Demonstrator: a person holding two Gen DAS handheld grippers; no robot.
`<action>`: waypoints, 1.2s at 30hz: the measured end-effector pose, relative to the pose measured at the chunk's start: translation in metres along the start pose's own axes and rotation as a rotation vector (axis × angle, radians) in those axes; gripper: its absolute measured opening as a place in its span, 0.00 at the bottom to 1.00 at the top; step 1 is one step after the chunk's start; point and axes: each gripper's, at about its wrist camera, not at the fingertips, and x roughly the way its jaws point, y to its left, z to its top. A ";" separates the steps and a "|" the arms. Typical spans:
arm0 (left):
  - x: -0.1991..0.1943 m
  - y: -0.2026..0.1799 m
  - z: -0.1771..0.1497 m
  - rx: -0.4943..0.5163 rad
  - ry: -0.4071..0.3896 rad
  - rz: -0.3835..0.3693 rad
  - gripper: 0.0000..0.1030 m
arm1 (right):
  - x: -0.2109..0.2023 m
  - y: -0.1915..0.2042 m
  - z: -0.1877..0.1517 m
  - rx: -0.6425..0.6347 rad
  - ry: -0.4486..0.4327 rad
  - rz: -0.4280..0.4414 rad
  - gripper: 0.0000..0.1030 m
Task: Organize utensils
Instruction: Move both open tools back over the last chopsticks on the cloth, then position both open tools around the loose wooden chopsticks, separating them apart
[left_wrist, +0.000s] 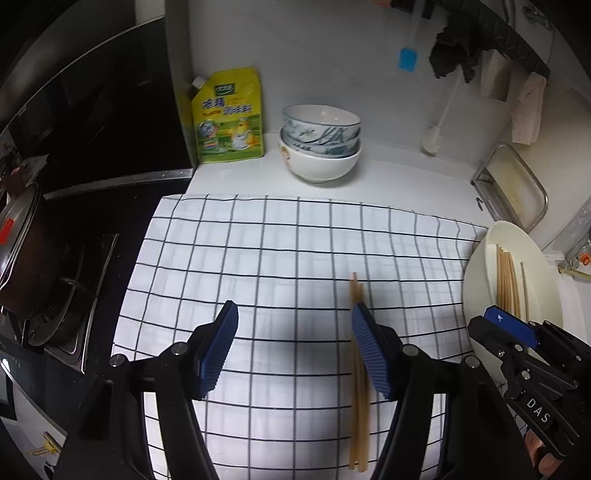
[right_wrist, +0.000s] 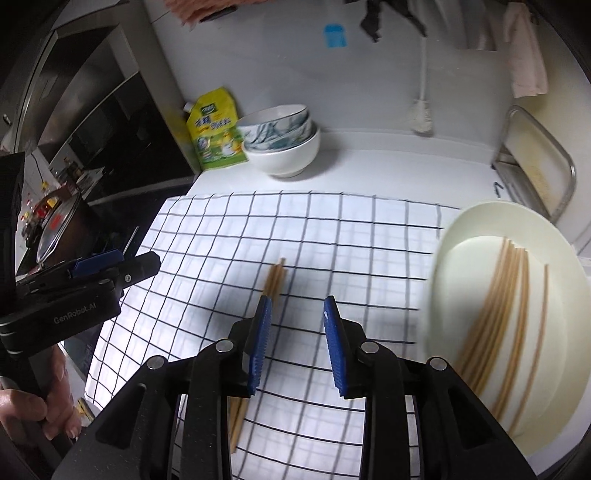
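A white counter (left_wrist: 399, 173) carries a black-checked white cloth (left_wrist: 280, 258), the largest thing in view. At the cloth's right edge sits a cream plate (right_wrist: 476, 221) holding a fan of loose wooden chopsticks (right_wrist: 506, 295). A small bundle of chopsticks (left_wrist: 357, 391) lies lengthwise on the cloth, well apart from the plate.

The left hand-held gripper (left_wrist: 293, 347) hovers over the cloth, jaws moderately wide and empty; the bundle runs under its right finger. The right hand-held gripper (right_wrist: 297, 343) stands partly open with nothing between its pads; the bundle lies just beside and under its left finger.

The step in hand appears to be gathering chopsticks into one tidy group. To do it well, a gripper should probably centre its jaws across the bundle's middle, close evenly, and lift it level so no stick slips out.

Behind the cloth stand stacked bowls (left_wrist: 320, 142) and a yellow seasoning pouch (left_wrist: 229, 118), both clear of the work. A metal rack (left_wrist: 513, 184) stands behind the plate. The two grippers work close together and could collide.
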 end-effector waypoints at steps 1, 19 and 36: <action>0.001 0.005 -0.001 -0.004 0.003 0.002 0.61 | 0.003 0.004 -0.001 -0.002 0.003 0.000 0.27; 0.038 0.058 -0.036 -0.018 0.085 -0.001 0.64 | 0.049 0.036 -0.033 0.018 0.073 -0.029 0.31; 0.069 0.052 -0.053 0.031 0.146 -0.054 0.68 | 0.088 0.028 -0.065 0.048 0.151 -0.084 0.34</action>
